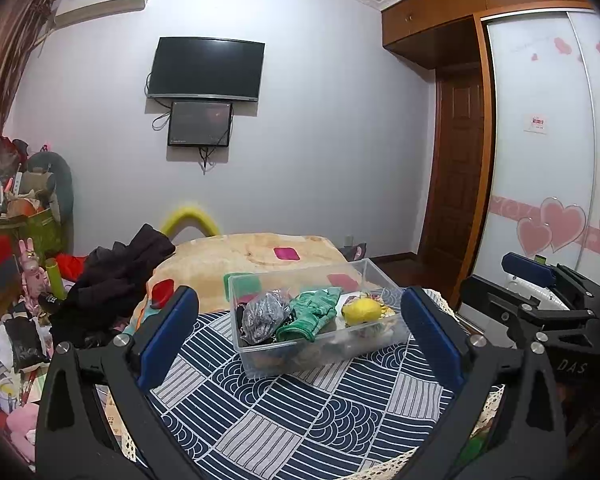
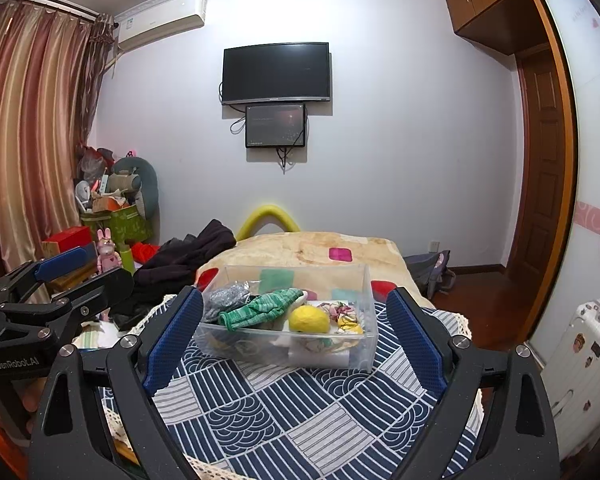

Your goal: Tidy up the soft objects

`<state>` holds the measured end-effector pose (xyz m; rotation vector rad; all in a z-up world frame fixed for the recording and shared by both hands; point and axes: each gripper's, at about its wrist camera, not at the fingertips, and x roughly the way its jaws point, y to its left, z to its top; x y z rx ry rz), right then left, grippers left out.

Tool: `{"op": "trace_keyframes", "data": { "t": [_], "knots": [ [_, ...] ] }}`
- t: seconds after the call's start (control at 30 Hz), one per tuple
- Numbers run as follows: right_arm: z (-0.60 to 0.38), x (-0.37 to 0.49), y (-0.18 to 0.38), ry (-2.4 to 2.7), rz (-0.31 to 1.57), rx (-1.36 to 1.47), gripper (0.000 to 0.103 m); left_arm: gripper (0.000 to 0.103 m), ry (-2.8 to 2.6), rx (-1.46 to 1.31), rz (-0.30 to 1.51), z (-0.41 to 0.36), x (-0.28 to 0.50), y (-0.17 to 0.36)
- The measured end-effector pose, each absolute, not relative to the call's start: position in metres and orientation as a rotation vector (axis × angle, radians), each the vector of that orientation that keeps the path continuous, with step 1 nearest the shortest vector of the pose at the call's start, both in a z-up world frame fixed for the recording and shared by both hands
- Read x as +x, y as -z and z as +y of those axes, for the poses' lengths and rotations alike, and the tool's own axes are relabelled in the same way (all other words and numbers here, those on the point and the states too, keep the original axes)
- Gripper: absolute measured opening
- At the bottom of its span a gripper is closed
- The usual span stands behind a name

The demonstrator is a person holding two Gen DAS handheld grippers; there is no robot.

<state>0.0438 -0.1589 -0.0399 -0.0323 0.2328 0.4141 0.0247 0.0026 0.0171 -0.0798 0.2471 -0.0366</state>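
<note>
A clear plastic box (image 1: 370, 276) stands on a navy-and-white patterned cloth (image 1: 300, 412) and holds a grey mesh pouch (image 1: 265, 315), a green knitted cloth (image 1: 313, 312) and a yellow ball (image 1: 361, 310). In the right wrist view the box (image 2: 366, 304) shows the same pouch (image 2: 228, 298), green cloth (image 2: 260, 311), ball (image 2: 309, 319) and small flowered pieces (image 2: 343, 313). My left gripper (image 1: 299, 332) is open and empty, just short of the box. My right gripper (image 2: 294, 340) is open and empty, its jaws either side of the box's near end.
A beige blanket with coloured patches (image 1: 260, 252) lies behind the box, dark clothes (image 1: 116, 280) to its left. Clutter and boxes (image 1: 16, 264) fill the left side. A white suitcase (image 2: 584, 344) stands at the right by the wardrobe.
</note>
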Motion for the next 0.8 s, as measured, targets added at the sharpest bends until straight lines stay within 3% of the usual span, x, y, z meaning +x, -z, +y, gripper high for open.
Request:
{"op": "trace_keyframes", "data": {
  "t": [0.8],
  "knots": [
    [-0.1611,0.0402,0.0398,-0.411,0.241,-0.029,0.092,0.103,0.052,-0.101,0.254,0.0053,0.0229,-0.0178]
  ]
}}
